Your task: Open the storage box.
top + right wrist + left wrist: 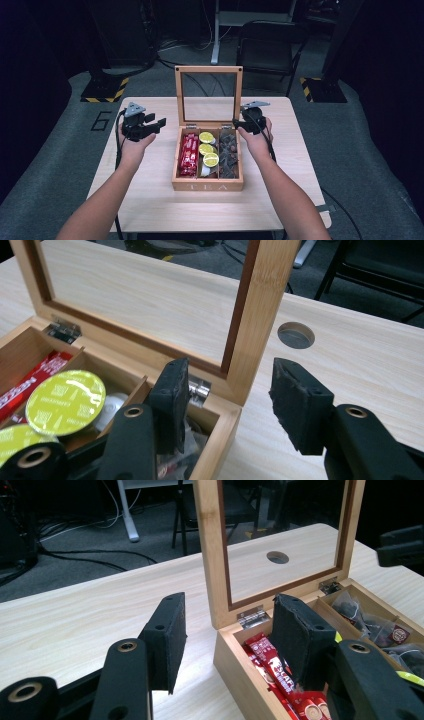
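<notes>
A wooden tea box stands mid-table with its glass-paned lid upright. Its compartments hold red sachets, yellow-green capsules and dark tea bags. My left gripper is open beside the box's back left corner. In the left gripper view the left gripper straddles the left wall, one jaw above the red sachets. At the back right corner my right gripper is open. In the right gripper view the right gripper straddles the lid frame near the hinge, with nothing gripped.
The light wooden table has free room left, right and in front of the box. A round cable hole lies behind the lid. A black chair and a desk leg stand on the grey floor beyond.
</notes>
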Action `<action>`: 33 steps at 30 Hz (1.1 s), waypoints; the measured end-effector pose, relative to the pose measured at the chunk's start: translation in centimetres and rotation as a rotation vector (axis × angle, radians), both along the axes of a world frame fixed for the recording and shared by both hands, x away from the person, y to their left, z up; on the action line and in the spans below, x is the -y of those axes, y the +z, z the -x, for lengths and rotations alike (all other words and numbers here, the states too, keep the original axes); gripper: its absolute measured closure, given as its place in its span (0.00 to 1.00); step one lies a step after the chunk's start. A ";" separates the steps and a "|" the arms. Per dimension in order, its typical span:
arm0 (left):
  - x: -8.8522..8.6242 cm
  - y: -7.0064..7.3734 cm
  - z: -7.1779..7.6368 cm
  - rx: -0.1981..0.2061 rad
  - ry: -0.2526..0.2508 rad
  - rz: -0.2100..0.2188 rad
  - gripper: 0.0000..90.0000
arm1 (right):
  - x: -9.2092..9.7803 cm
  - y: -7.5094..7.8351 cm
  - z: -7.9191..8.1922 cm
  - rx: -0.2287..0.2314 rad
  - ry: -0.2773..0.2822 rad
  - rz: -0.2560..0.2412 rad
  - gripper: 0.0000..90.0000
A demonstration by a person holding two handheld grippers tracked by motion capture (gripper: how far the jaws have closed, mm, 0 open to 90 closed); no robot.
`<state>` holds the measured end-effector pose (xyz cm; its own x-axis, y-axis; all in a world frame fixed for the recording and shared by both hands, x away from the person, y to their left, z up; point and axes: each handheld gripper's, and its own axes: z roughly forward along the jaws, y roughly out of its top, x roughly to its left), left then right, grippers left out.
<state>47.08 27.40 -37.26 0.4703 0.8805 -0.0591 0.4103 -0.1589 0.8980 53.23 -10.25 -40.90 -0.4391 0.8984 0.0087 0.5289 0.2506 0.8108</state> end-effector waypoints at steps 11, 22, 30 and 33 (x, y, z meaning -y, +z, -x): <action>-0.2 0.2 0.1 0.000 0.002 -0.006 0.53 | 0.5 0.6 2.0 0.003 0.082 -0.010 0.52; -0.1 0.6 0.4 0.008 -0.004 -0.007 0.53 | -1.1 1.5 4.3 0.003 0.221 -0.008 0.48; -0.4 0.7 0.5 0.003 0.002 0.002 0.52 | -2.2 1.6 5.3 0.006 0.298 -0.020 0.44; -0.5 0.6 0.5 -0.004 -0.002 0.002 0.51 | -2.3 1.7 5.6 -0.005 0.316 -0.028 0.38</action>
